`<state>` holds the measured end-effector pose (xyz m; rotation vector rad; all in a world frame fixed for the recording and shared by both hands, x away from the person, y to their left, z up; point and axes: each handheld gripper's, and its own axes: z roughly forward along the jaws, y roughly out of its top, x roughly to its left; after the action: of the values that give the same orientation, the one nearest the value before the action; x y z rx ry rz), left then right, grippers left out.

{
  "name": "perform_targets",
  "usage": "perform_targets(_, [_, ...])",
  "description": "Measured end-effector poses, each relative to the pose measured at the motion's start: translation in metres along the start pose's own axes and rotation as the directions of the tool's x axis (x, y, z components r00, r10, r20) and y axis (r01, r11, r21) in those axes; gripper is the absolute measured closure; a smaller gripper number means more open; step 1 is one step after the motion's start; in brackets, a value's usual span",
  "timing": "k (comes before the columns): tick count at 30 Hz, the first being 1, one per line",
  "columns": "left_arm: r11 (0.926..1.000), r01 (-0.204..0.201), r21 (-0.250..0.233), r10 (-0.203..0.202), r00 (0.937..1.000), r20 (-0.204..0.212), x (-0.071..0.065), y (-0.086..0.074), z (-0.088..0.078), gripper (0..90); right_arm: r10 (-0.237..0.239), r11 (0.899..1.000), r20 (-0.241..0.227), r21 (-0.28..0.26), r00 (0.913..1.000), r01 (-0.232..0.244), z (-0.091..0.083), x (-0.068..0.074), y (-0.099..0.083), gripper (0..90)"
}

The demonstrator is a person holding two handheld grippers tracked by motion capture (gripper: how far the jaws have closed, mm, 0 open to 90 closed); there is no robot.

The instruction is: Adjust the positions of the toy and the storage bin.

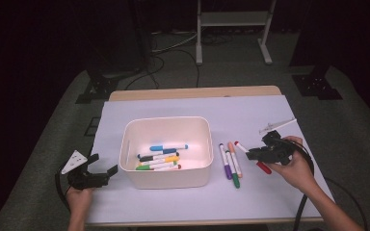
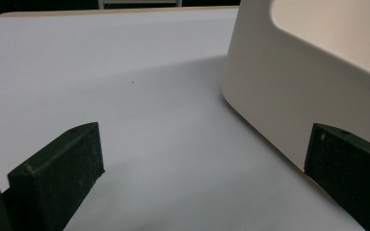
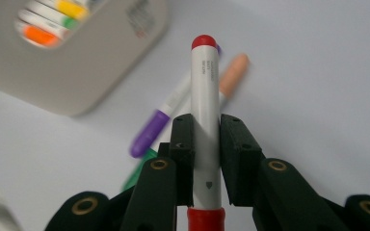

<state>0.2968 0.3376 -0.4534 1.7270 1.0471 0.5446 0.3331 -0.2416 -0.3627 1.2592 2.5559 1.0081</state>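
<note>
1. Nearest us, the left tongs are spread wide and hold nothing, resting low on the bench just left of the white bin.
2. On the right, the right tongs pinch the red marker around its white barrel, red cap pointing away from us.
3. Just left of that grasp, the purple marker, green marker and orange marker lie side by side on the white sheet, right of the bin.
4. We judge the step to be carrying the red marker to the bin. We should lift it clear of the right wall before moving left.
5. Inside the bin several markers already lie, so we should release low.
6. Farther right lies a syringe, well apart.
</note>
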Motion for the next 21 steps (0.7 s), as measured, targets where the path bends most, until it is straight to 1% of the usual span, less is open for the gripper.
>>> perform_targets(1, [1.0,0.002,0.0,-0.002,1.0,0.001,0.0,0.0,0.0,0.0,-0.01,1.0,-0.011,-0.006,0.9999,0.01,-0.004,0.004,0.004,75.7])
perform_targets(4, [1.0,0.002,0.0,-0.002,1.0,0.001,0.0,0.0,0.0,0.0,-0.061,0.998,-0.049,-0.03,0.997,0.059,-0.017,0.022,0.022,75.7])
perform_targets(5, [1.0,0.002,0.0,-0.002,1.0,0.001,0.0,0.0,0.0,0.0,-0.069,0.997,-0.058,-0.036,0.9959,0.067,-0.02,0.026,0.026,75.7])
perform_targets(7, [1.0,0.003,0.0,-0.003,1.0,0.001,0.0,0.0,0.0,0.0,-0.105,0.994,-0.083,-0.048,0.991,0.101,-0.027,0.039,0.037,75.7])
perform_targets(9, [1.0,0.002,-0.001,-0.002,1.0,0.003,0.0,0.0,0.0,0.0,-0.127,0.991,-0.105,-0.055,0.9863,0.122,-0.031,0.048,0.045,75.7])
perform_targets(10, [1.0,0.002,-0.001,-0.002,1.0,0.003,0.0,0.0,0.0,0.0,-0.149,0.988,-0.125,-0.061,0.981,0.142,-0.033,0.055,0.051,75.7])
perform_targets(12, [1.0,0.002,-0.002,-0.002,1.0,0.003,0.0,0.0,-0.001,0.0,-0.178,0.983,-0.14,-0.063,0.974,0.171,-0.034,0.067,0.06,75.7])
perform_targets(14, [1.0,0.002,-0.006,-0.002,1.0,0.003,0.0,0.0,-0.001,0.0,-0.206,0.978,-0.165,-0.073,0.9646,0.196,-0.035,0.078,0.068,75.7])
perform_targets(16, [1.0,0.001,-0.005,-0.001,1.0,0.004,0.0,0.0,-0.001,0.0,-0.237,0.971,-0.176,-0.072,0.9555,0.227,-0.033,0.088,0.075,75.7])
perform_targets(19, [1.0,0.004,-0.008,-0.004,1.0,0.004,0.0,0.0,-0.001,0.0,-0.271,0.962,-0.195,-0.069,0.9424,0.263,-0.029,0.101,0.085,75.7])
perform_targets(21, [1.0,0.005,-0.008,-0.004,1.0,0.005,0.0,0.0,-0.001,0.0,-0.288,0.958,-0.217,-0.066,0.9326,0.281,-0.024,0.111,0.092,75.6])
